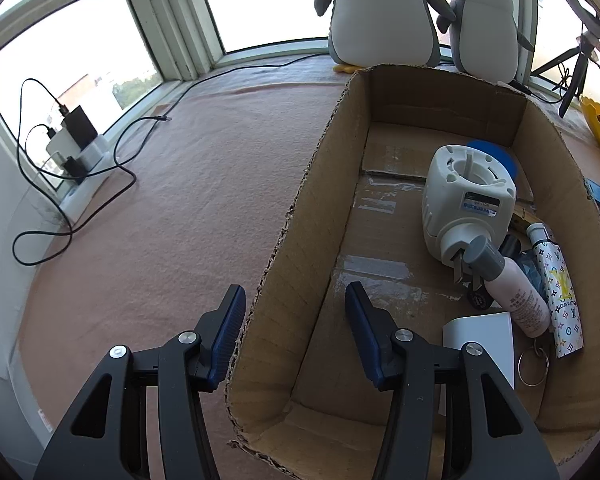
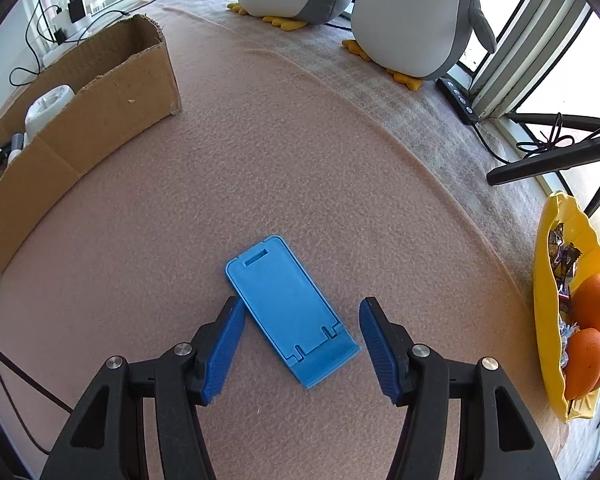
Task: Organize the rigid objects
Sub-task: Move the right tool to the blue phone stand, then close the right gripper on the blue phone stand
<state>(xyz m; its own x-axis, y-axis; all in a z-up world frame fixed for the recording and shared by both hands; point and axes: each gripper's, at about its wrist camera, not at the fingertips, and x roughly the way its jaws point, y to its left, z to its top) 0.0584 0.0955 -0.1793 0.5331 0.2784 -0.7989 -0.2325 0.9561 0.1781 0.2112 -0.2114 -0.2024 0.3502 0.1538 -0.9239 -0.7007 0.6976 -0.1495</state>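
Note:
A cardboard box (image 1: pixel 300 240) lies open on the pink blanket. Inside it are a white appliance (image 1: pixel 466 204), a pink bottle with a grey cap (image 1: pixel 508 288), a patterned white tube (image 1: pixel 560 296), a white block (image 1: pixel 484 336) and a blue disc (image 1: pixel 492 152). My left gripper (image 1: pixel 296 308) is open and straddles the box's left wall near its front corner. In the right wrist view a blue phone stand (image 2: pixel 288 308) lies flat on the blanket. My right gripper (image 2: pixel 302 320) is open with its fingers on either side of the stand's near end. The box (image 2: pixel 80 120) sits far left.
Two plush penguins (image 2: pixel 412 20) stand at the back by the window. A yellow dish (image 2: pixel 548 320) with oranges and sweets lies at the right. A black tripod (image 2: pixel 552 160) and cables lie at the right edge. A power strip with chargers (image 1: pixel 76 140) sits at the left.

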